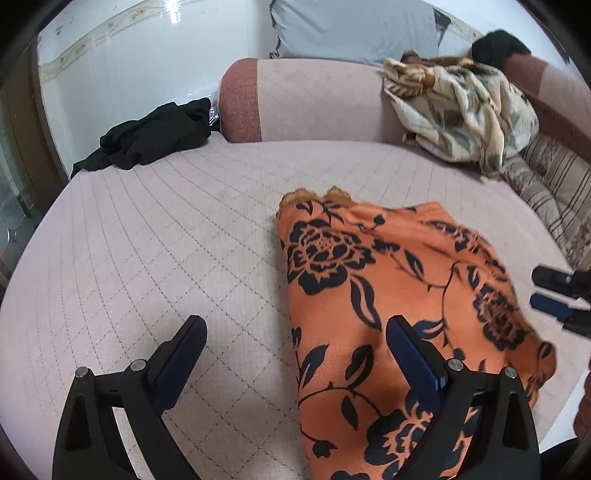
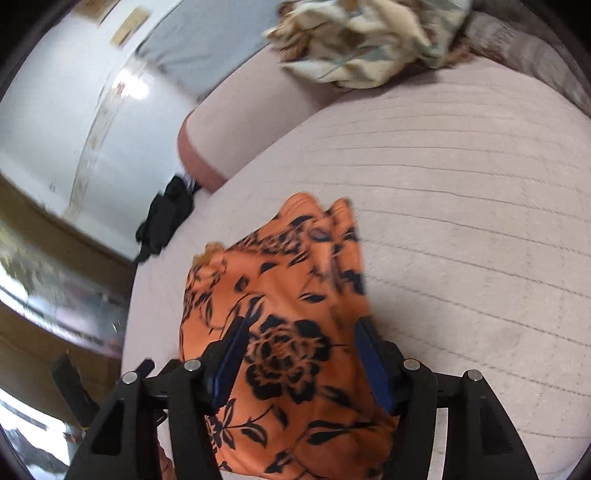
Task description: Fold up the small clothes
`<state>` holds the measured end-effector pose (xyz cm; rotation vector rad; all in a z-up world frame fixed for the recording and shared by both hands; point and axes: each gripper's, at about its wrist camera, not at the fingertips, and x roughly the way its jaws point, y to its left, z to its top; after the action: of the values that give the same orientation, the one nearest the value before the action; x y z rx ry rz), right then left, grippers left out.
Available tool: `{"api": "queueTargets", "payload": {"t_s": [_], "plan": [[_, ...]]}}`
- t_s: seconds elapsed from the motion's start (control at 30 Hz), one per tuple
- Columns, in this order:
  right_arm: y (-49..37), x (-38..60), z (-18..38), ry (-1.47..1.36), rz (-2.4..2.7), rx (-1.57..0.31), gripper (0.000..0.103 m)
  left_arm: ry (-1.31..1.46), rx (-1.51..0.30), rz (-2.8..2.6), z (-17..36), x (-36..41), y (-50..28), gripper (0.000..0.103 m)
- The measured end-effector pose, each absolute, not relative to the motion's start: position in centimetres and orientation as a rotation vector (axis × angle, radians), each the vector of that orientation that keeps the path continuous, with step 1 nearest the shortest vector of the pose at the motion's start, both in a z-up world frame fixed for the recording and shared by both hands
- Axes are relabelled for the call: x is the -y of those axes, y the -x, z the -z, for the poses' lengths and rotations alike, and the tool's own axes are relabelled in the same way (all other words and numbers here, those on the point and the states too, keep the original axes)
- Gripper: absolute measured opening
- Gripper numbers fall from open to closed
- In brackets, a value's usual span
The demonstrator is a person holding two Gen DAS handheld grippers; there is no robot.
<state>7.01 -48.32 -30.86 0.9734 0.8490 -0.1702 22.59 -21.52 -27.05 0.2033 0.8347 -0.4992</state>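
Note:
An orange garment with black flowers (image 1: 369, 295) lies spread on the pink quilted bed cover (image 1: 166, 240). My left gripper (image 1: 295, 332) hangs open above its left edge: the right finger is over the cloth, the left finger over bare cover, and nothing is held. In the right wrist view the same garment (image 2: 295, 295) lies bunched between and under the fingers of my right gripper (image 2: 301, 332). Its jaws stand apart and the pads do not pinch the cloth. The right gripper (image 1: 543, 290) also shows at the garment's right edge, fingertips apart.
A black garment (image 1: 147, 140) lies at the far left corner by a pink bolster (image 1: 314, 99). A crumpled cream floral cloth (image 1: 461, 110) sits at the far right, with a striped cushion (image 1: 554, 192) beside it. A grey pillow (image 1: 351, 29) leans against the wall behind.

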Motion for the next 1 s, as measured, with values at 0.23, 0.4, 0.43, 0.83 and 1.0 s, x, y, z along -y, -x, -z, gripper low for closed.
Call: {"api": "queueTargets", "payload": {"t_s": [0.23, 0.4, 0.43, 0.83, 1.0], "plan": [[-5.6, 51.0, 31.7, -1.049, 0.188, -0.831, 0.064, -0.226, -0.823, 0.503, 26.5, 21.1, -22.7, 0.098], [-6.2, 51.5, 32.2, -1.095, 0.155, -0.824, 0.064, -0.220, -0.863, 0.543, 26.6, 20.8, -23.3, 0.098], [-6.4, 51.4, 32.2, -1.097, 0.143, -0.821, 0.064, -0.224, -0.867, 0.543, 26.6, 20.8, -23.4, 0.098], [-7.9, 51.0, 33.3, -1.098, 0.107, -0.863, 0.069, -0.274, -0.889, 0.569, 27.0, 21.0, -23.6, 0.098], [-8.2, 51.1, 33.7, -1.107, 0.093, -0.867, 0.069, -0.279, -0.882, 0.560, 27.0, 21.2, -24.0, 0.098]]}}
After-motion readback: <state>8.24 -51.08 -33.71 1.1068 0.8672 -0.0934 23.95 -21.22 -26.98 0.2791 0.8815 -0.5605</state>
